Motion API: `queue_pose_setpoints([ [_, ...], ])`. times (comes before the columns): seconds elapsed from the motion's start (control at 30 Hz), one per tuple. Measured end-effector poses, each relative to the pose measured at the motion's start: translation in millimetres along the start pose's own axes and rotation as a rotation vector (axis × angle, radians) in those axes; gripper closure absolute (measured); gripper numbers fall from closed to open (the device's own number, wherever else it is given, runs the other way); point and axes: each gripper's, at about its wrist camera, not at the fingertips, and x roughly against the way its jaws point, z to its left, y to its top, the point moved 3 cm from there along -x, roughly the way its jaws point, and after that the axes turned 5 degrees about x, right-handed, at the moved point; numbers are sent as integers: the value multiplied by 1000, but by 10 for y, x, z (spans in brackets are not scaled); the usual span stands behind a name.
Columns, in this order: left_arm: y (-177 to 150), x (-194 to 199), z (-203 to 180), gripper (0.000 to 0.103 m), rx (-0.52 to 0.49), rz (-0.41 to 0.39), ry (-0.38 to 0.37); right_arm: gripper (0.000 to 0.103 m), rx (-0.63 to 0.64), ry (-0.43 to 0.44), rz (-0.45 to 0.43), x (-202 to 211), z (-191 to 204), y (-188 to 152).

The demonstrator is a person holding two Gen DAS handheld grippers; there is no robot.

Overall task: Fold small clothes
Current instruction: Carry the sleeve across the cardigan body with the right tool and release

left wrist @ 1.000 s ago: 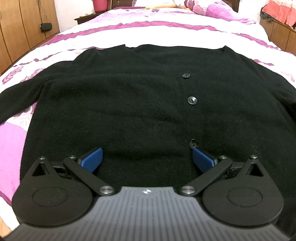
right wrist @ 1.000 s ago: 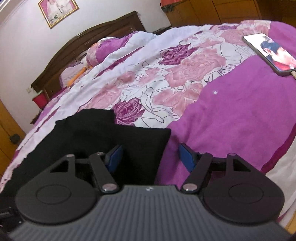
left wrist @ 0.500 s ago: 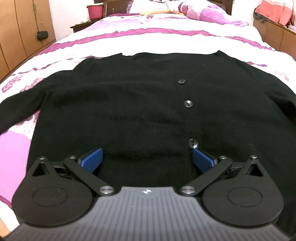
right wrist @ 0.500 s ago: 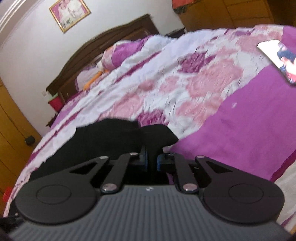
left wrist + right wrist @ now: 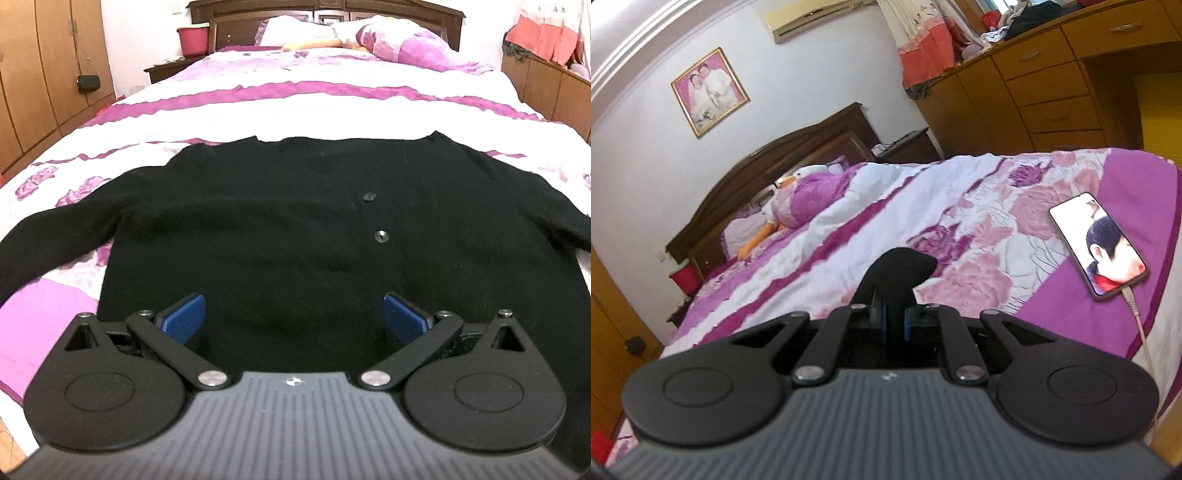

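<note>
Nearest, the right gripper (image 5: 894, 325) pinches a black cuff (image 5: 899, 273); the left gripper (image 5: 293, 319) hovers wide open, empty. Beyond, the black cardigan (image 5: 280, 236) lies flat on the bed (image 5: 332, 110), apparently unfolded; folding seems barely begun.

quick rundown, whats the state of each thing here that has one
black cardigan: spread flat on the bed, buttoned
sleeve end: pinched, lifted off the bedspread
left gripper: jaws open, holding nothing
right gripper: jaws shut on the sleeve end
phone: screen lit, cable plugged in
</note>
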Motion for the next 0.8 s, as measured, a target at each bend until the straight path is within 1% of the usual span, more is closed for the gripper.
queue_pose_setpoints([
  [0.13,31,50,63,0,14,-7,3,92,28,63,30,-32,260,24],
  [0.3,63,124,198,0,28,-24,23,92,70,159,59,-150,789,14],
  [0.5,194,182,493,0,49,-59,67,92,147,310,90,-267,1655,-47],
  [0.6,269,211,659,0,71,-75,85,92,189,370,104,-292,2099,-118],
  [0.7,311,229,824,0,95,-86,101,92,215,435,132,-309,2552,-267],
  [0.8,336,222,968,0,102,-92,108,92,256,496,175,-338,3003,-511],
])
